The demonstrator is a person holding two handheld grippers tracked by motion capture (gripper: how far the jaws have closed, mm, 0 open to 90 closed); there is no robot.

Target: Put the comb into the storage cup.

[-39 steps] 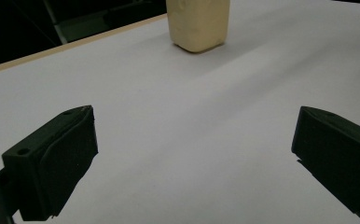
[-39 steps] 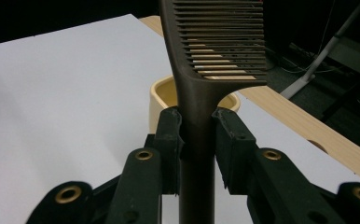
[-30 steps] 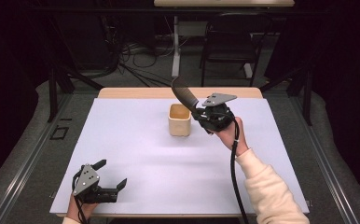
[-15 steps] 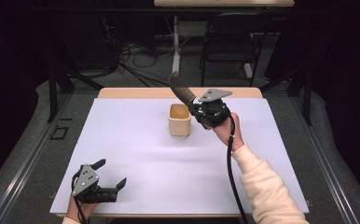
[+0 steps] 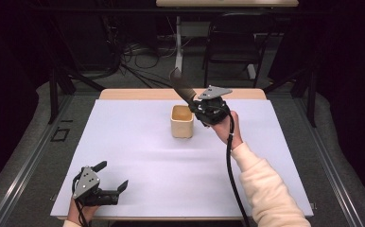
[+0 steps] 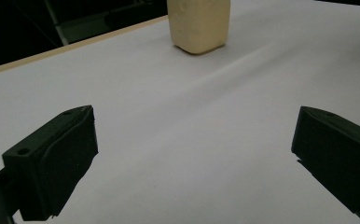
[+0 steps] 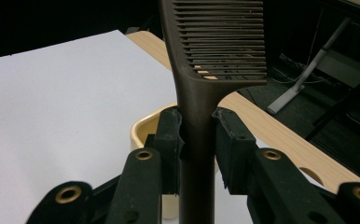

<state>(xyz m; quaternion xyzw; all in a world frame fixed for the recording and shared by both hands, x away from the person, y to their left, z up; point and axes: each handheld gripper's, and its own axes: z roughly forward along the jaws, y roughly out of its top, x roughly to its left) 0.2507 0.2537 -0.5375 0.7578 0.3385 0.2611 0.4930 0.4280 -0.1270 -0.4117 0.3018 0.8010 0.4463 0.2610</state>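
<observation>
One cream cup [image 5: 182,121] sits beside the right gripper [image 7: 197,126] pinching a comb [image 7: 215,51].

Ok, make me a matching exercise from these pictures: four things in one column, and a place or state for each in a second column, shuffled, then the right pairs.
Things:
1. comb
2. cup
3. left gripper
4. right gripper

Places or states:
A. jaws wide apart, nothing between them, low at the near edge of the white sheet
B. stands upright on the sheet, cream-coloured, open at the top
C. dark, clamped by its handle, teeth end pointing up and away
D. raised beside the cup, jaws pressed on a handle

Pairs: 1-C, 2-B, 3-A, 4-D
</observation>
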